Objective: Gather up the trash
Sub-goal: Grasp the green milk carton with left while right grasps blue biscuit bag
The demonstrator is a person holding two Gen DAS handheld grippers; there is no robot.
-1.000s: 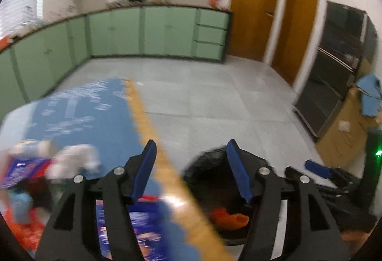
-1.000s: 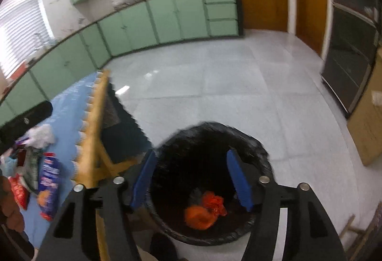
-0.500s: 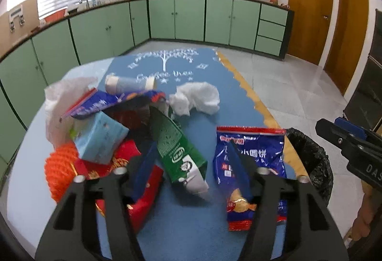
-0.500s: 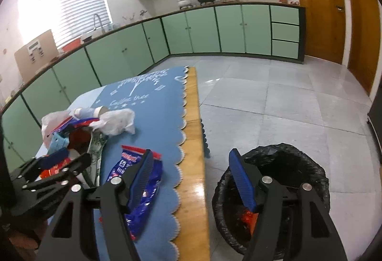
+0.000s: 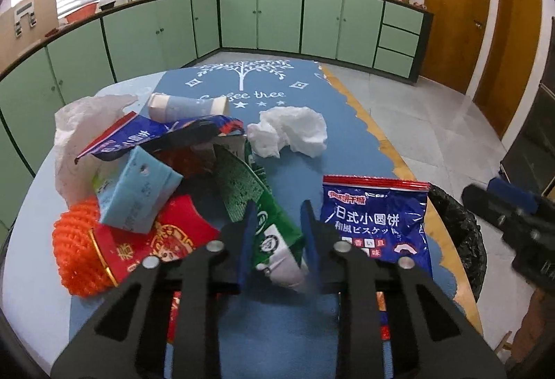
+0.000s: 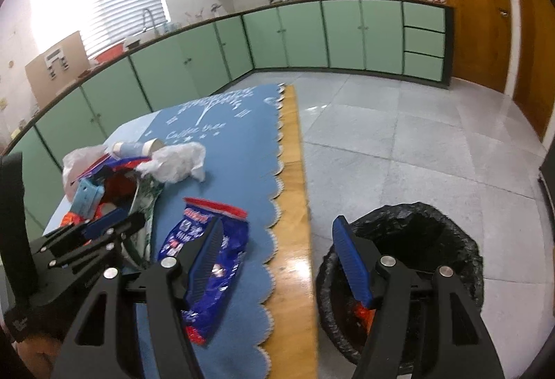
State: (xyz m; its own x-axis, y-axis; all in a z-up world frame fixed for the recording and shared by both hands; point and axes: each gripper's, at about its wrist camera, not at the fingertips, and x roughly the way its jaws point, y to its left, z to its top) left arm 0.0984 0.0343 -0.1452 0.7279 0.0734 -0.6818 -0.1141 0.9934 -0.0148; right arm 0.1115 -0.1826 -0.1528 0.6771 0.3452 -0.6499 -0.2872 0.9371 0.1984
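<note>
A heap of trash lies on the blue cloth [image 5: 249,91]. My left gripper [image 5: 279,233] has its jaws half closed around the near end of a green wrapper [image 5: 267,226]; whether the pads press it I cannot tell. A blue snack bag [image 5: 376,222] lies just right of it, a crumpled white tissue [image 5: 291,132] beyond. My right gripper [image 6: 277,250] is open and empty, above the table's wooden edge [image 6: 295,240], between the blue snack bag [image 6: 204,250] and the black-lined bin [image 6: 416,240] on the floor.
The heap also holds a light blue carton [image 5: 138,191], a red packet [image 5: 156,240], an orange mesh sleeve [image 5: 74,257], a paper cup [image 5: 187,106] and a white plastic bag [image 5: 79,129]. Orange trash [image 6: 360,313] lies in the bin. Green cabinets line the room.
My left gripper swung from over the bin to the heap, lowered onto the green wrapper and narrowed its jaws. My right gripper lifted from over the bin and drifted left toward the table edge.
</note>
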